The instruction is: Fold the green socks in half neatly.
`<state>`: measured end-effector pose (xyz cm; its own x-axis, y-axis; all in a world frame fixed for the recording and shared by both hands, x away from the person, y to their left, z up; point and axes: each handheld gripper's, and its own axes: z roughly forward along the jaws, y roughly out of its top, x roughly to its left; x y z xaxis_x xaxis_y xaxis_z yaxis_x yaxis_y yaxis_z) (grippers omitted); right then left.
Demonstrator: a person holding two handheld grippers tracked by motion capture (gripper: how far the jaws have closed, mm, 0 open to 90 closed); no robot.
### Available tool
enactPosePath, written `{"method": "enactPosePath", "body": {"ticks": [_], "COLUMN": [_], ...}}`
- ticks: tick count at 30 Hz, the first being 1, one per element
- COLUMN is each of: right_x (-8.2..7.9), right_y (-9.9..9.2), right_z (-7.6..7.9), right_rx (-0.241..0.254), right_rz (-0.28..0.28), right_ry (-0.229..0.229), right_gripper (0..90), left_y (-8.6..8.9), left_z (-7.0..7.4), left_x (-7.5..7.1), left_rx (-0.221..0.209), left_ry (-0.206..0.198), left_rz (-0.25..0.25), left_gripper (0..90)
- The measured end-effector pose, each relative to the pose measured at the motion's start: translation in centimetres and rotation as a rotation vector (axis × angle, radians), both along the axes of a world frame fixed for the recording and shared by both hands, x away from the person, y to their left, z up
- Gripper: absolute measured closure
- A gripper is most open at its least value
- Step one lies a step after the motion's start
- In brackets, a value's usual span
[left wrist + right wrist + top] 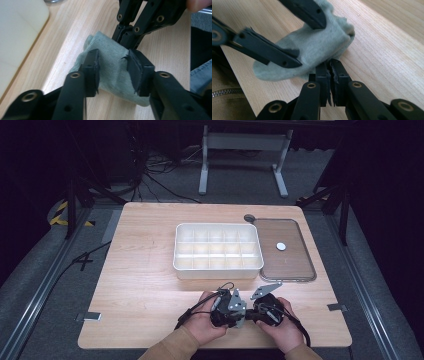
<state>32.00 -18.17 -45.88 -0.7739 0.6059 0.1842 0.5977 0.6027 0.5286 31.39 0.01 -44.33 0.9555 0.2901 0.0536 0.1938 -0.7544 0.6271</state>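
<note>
A grey-green cloth, perhaps a sock, lies bunched on the wooden table near its front edge. My left gripper straddles the cloth; its jaws stand apart on either side, with the fabric filling the gap between them. My right gripper faces it from the other side, and its jaws are pressed together on the edge of the cloth. In the high view both hands hold the left gripper and the right gripper tip to tip.
A white tray divided into several compartments stands at mid table. To its right lies a flat brown tray with a small white disc on it. The table's front edge is just behind the hands.
</note>
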Motion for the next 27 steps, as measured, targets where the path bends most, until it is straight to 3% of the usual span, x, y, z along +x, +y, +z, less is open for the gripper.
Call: {"method": "enactPosePath", "body": {"ticks": [7, 11, 13, 20, 25, 27], "right_x": [0.2, 0.2, 0.2, 1.0, 1.6, 1.7], "right_y": [-1.2, -2.1, -2.4, -1.4, -0.8, -0.5], "right_z": [1.2, 2.6, 3.2, 2.8, 1.9, 1.6], "right_rx": [0.009, 0.056, 0.124, 0.156, 0.128, 0.101], "right_rz": [-0.009, -0.028, -0.055, -0.082, -0.067, -0.067], "right_ry": [0.017, -0.011, -0.024, -0.031, 0.011, 0.007], "right_gripper": [83.1, 77.8, 69.2, 59.9, 58.5, 58.8], "left_y": [0.1, 0.2, 0.3, 0.8, 1.0, 1.2], "left_z": [-0.4, -0.5, -0.5, -0.6, -0.6, -0.4], "left_x": [0.3, 0.4, 0.4, 0.5, 0.3, 0.1], "left_rx": [-0.010, -0.011, -0.014, -0.015, -0.010, -0.004], "left_ry": [0.025, 0.030, 0.025, 0.028, 0.013, 0.000], "left_rz": [0.019, 0.030, 0.035, 0.053, 0.064, 0.059], "left_gripper": [55.2, 54.6, 52.6, 48.8, 47.7, 47.5]}}
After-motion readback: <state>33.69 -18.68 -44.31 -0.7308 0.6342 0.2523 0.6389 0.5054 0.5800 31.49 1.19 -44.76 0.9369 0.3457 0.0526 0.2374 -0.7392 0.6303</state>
